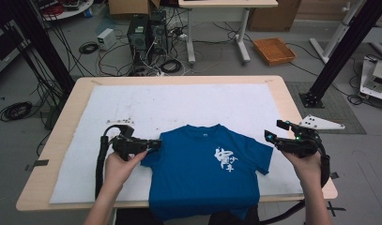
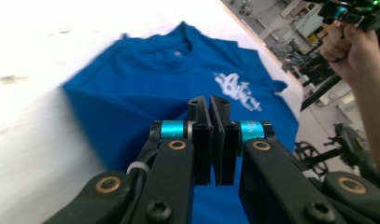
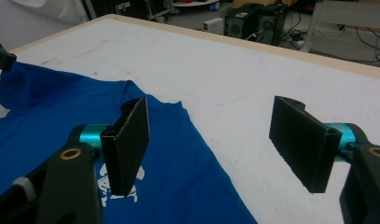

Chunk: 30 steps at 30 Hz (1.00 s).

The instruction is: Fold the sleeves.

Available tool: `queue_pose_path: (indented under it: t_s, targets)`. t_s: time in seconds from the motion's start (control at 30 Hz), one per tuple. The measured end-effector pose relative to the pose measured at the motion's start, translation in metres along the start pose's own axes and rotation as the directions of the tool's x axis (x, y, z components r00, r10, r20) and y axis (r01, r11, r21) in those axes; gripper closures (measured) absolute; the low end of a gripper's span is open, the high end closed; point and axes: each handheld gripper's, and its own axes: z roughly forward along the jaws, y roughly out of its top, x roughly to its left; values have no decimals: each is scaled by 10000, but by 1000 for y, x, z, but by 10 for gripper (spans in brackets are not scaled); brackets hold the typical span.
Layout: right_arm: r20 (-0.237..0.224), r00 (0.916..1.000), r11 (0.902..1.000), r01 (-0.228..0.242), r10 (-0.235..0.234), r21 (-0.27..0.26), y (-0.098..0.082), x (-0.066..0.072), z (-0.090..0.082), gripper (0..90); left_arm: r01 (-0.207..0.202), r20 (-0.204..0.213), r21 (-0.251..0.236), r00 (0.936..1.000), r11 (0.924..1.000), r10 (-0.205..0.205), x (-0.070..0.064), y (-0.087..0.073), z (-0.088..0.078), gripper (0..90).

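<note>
1. Looking down from the high view, you have a blue T-shirt (image 1: pixel 205 171) lying face up on the white cover (image 1: pixel 179 105) of the tabletop (image 1: pixel 66 110), its neckline toward twelve o'clock and its hem hanging over the six o'clock edge.
2. Your left gripper (image 1: pixel 153 144) sits at the shirt's nine o'clock side, right at the left sleeve, which is folded in over the body of the shirt.
3. In the left gripper view, your jaws are pressed together, pad against pad, low over the blue cloth; whether a fold of the sleeve is pinched between them cannot be told from these views.
4. Your left hand (image 1: pixel 118 166) holds that gripper from the six o'clock side, with its cable curving off toward nine o'clock.
5. Your right gripper (image 1: pixel 274 131) is at the shirt's three o'clock side, just beside the right sleeve, which lies spread flat.
6. In the right gripper view, your jaws stand wide apart with nothing between them, one pad over the blue cloth and the other over the bare white cover.
7. White lettering (image 1: pixel 225 159) on the chest lies toward three o'clock from the shirt's middle.
</note>
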Motion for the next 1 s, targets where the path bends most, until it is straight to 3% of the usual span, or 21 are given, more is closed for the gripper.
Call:
queue_pose_path:
  t_s: [0.03,0.07,0.2,0.3,0.33,0.57,0.6,0.7,0.73,0.83,0.9,0.93,1.0]
  targets:
    - [11,10000,10000,-5,5,-14,0,0,0,286,0,0,0,10000,10000,0,0,0,0,873]
    - [18,10000,10000,8,-8,-19,0,0,-1,286,161,-5,37,9999,9999,-161,-4,2,12,873]
    - [38,10000,10000,-32,32,-15,0,0,-1,286,494,25,7,9988,9988,-494,-7,3,31,873]
    - [42,10000,10000,5,-5,-2,-1,-1,0,286,596,13,41,9982,9982,-596,-8,4,39,873]
    - [62,10000,10000,-23,23,41,-1,0,0,286,668,25,67,9978,9977,-668,-11,4,50,873]
    - [90,10000,9999,-26,25,146,-2,0,3,286,726,-197,319,9972,9969,-720,-12,3,77,868]
    - [76,10000,9999,-33,32,138,-2,0,3,286,529,-127,240,9985,9983,-526,-12,2,83,807]
    - [104,9999,9999,-18,17,124,-2,-1,2,287,305,-225,45,9993,9995,-304,-12,2,82,704]
    - [131,9999,9999,-22,20,106,-3,-1,2,286,-6,-346,-283,9994,9996,-3,-13,0,73,695]
    - [125,9999,9999,-52,51,112,-3,-2,1,286,-204,-712,-391,9973,9990,176,-13,-3,60,660]
    - [140,9999,9999,-62,60,104,-3,-3,0,286,-411,-1474,-340,9884,9986,356,-11,-12,36,639]
    - [152,9999,9999,-81,80,95,-3,-3,0,286,-411,-1474,-340,9884,9986,356,-11,-12,36,624]
    - [154,9998,9999,-111,109,89,-3,-3,0,286,-85,-1996,-367,9799,9993,10,-3,-25,13,609]
